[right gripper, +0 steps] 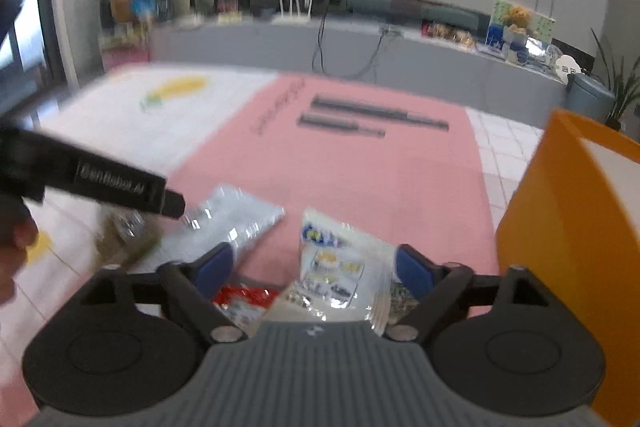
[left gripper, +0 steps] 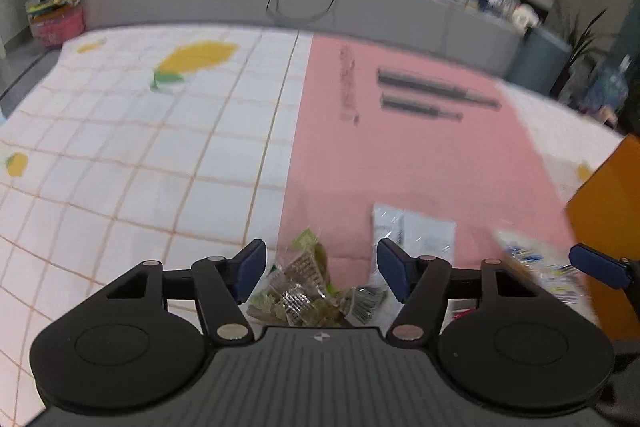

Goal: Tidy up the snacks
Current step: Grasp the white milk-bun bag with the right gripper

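Right wrist: orange box (right gripper: 560,227) edges the pink mat (right gripper: 360,163).

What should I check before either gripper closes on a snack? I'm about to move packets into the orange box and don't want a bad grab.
1. Left gripper open around a packet: ok, the green snack packet lies between its fingers, apart from the pads.
2. Right gripper open: ok, the blue-printed clear packet sits between its fingers.
3. Pads pressing on either packet: not ok, neither is gripped yet.
4. Orange box within view: ok, it stands to the right of the packets.
5. Neighbours clear of the right gripper: not ok, a red packet lies partly under the blue-printed one.
6. Sharp view for aiming: not ok, both views are blurred.
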